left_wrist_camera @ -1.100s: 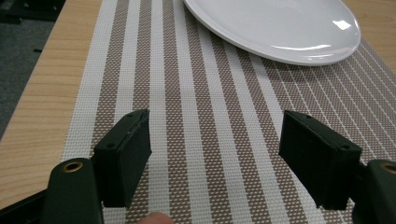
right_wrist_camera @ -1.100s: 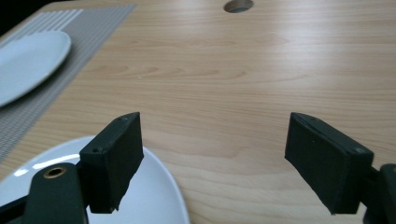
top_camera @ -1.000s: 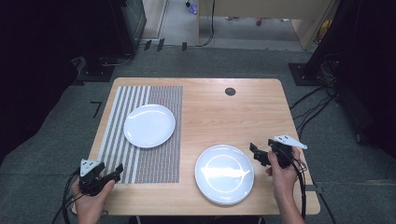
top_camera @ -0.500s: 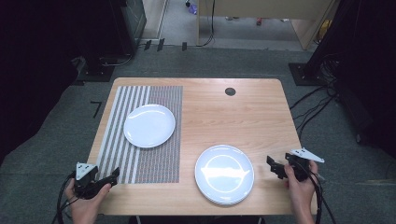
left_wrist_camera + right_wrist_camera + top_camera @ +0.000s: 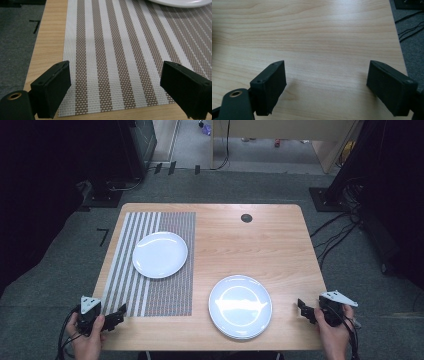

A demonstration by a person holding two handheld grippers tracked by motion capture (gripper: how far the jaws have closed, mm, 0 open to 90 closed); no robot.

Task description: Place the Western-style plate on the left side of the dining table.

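Jaws of the left gripper (image 5: 114, 316) had just been opening and stood wide, empty, over the striped placemat (image 5: 120, 55), a white plate (image 5: 160, 254) ahead. Right gripper (image 5: 306, 310) gaped empty above bare table (image 5: 324, 37), the second plate (image 5: 240, 306) just beside it.

I see a black grommet (image 5: 245, 218) far ahead of my right gripper (image 5: 303, 307), with floor cables (image 5: 332, 232) off to its right.
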